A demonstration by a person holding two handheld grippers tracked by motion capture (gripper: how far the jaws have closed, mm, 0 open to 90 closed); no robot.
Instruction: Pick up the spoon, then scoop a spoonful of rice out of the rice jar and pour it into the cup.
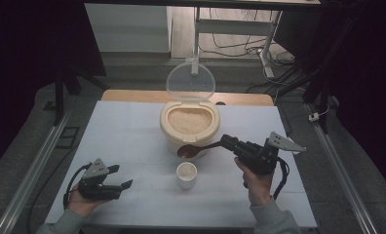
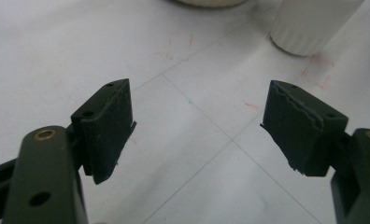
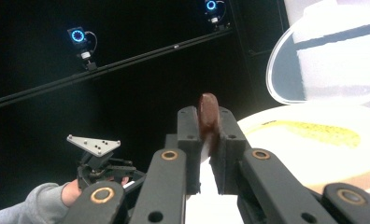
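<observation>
Looking down from the high view, the table (image 1: 132, 122) carries a cream bin (image 1: 189, 127) with its clear lid (image 1: 190, 82) standing open and pale grain inside. A white cup (image 1: 186, 174) stands just in front of the bin, apart from it; what it contains I cannot tell. The right gripper (image 1: 228, 142) is clamped on the handle of a brown spoon (image 1: 193, 149), whose bowl hangs at the bin's front wall, above and behind the cup. The left gripper (image 1: 123, 176) sits low at the table's left, well apart from the cup.

The left gripper view adds its jaws spread wide with nothing between them, and the cup (image 2: 314, 25) beyond.

The right gripper view shows the spoon (image 3: 208, 114) edge-on between closed jaws, the bin (image 3: 314, 140) and lid (image 3: 332, 60) at right, and the left gripper (image 3: 99, 163) far off.
</observation>
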